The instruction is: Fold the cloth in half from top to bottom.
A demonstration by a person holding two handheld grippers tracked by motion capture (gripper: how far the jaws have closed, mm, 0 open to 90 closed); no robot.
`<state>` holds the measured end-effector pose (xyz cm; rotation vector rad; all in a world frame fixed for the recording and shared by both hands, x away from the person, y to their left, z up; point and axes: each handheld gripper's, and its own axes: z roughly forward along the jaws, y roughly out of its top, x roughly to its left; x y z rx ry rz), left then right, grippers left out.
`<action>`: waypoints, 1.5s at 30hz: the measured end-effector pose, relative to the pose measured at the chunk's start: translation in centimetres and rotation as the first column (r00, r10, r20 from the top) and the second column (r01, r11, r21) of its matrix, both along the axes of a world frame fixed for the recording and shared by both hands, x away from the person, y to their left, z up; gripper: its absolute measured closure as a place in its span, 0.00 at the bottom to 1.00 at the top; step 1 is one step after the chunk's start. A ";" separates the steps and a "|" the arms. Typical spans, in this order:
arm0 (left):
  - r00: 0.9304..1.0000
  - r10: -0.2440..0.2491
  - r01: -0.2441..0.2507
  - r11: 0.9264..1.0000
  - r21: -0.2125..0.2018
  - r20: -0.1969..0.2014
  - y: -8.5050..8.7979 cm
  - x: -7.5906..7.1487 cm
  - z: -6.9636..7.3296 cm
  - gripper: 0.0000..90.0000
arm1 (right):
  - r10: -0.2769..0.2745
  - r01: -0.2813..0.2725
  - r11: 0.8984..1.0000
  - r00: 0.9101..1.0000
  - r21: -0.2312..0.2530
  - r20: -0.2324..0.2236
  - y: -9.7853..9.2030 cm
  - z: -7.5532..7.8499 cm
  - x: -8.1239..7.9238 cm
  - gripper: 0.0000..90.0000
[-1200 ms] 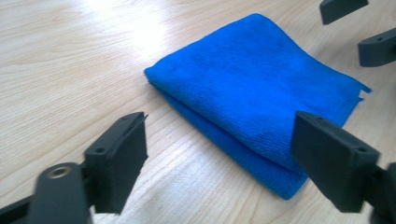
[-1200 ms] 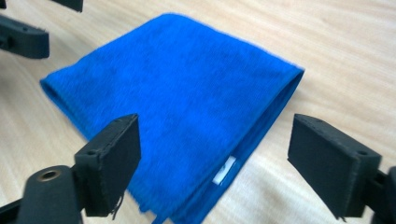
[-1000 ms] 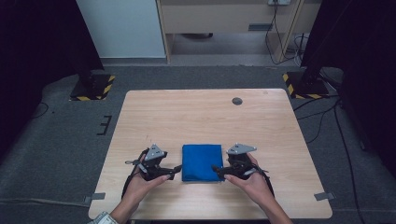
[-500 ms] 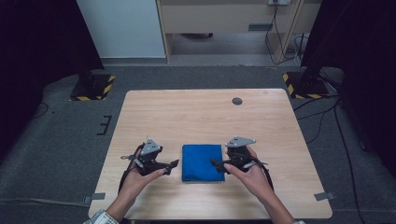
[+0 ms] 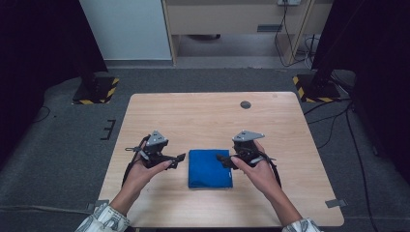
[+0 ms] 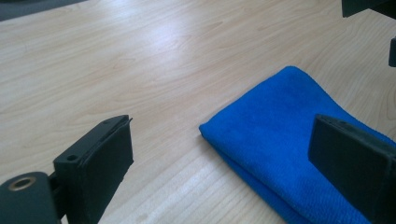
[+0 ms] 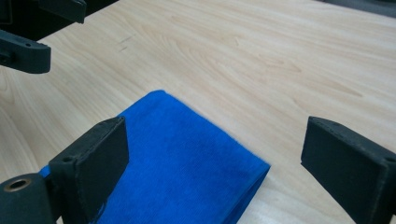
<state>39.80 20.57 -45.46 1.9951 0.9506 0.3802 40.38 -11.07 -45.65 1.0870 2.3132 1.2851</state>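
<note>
A folded blue cloth (image 5: 209, 167) lies flat on the wooden table (image 5: 203, 116), near its front edge. My left gripper (image 5: 180, 158) hovers just off the cloth's left side, pointing at it; its jaws have just been opening and hold nothing. My right gripper (image 5: 220, 158) hovers over the cloth's right edge, also open and empty. In the left gripper view the cloth (image 6: 280, 121) lies below and beyond the wide-apart jaws of the gripper (image 6: 219, 140). The right gripper view has the cloth (image 7: 182, 154) below the spread jaws of the gripper (image 7: 215, 135).
A small dark round cap (image 5: 245, 104) sits in the tabletop at the far right. Black stands with yellow-black striped bases are on the floor at the left (image 5: 96, 89) and right (image 5: 314, 87) of the table's far corners. A cabinet stands beyond.
Both hands have risen and drawn a little away from the cloth's sides, the left one outward to the left. The cloth has stayed where it lay.
</note>
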 end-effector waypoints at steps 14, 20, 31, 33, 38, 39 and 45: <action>1.000 0.018 -0.018 0.999 0.029 -0.006 1.1 1.8 1.1 0.06 | -0.075 0.074 0.996 0.997 0.047 0.028 -3.1 1.9 1.9 0.09; 0.999 0.043 -0.043 0.998 0.037 -0.014 2.1 2.9 1.1 0.06 | -0.125 0.123 0.991 0.991 0.053 0.036 -5.0 1.7 2.7 0.10; 0.995 0.092 -0.090 0.994 0.058 -0.027 4.1 4.4 0.5 0.06 | -0.215 0.212 0.975 0.976 0.063 0.031 -9.0 0.4 4.1 0.10; 0.994 0.106 -0.103 0.992 0.066 -0.037 4.7 4.6 0.1 0.06 | -0.240 0.238 0.969 0.971 0.061 0.024 -10.1 -0.1 4.4 0.10; 0.990 0.136 -0.131 0.987 0.092 -0.047 5.9 4.8 -0.7 0.06 | -0.301 0.301 0.952 0.953 0.055 -0.003 -12.8 -1.2 4.8 0.11; 0.989 0.140 -0.135 0.986 0.099 -0.053 6.2 4.8 -0.8 0.06 | -0.311 0.311 0.949 0.950 0.054 -0.004 -13.2 -1.4 4.7 0.11; 0.982 0.171 -0.161 0.979 0.125 -0.075 7.5 5.0 -1.8 0.07 | -0.360 0.361 0.932 0.932 0.024 -0.040 -15.8 -3.0 4.4 0.11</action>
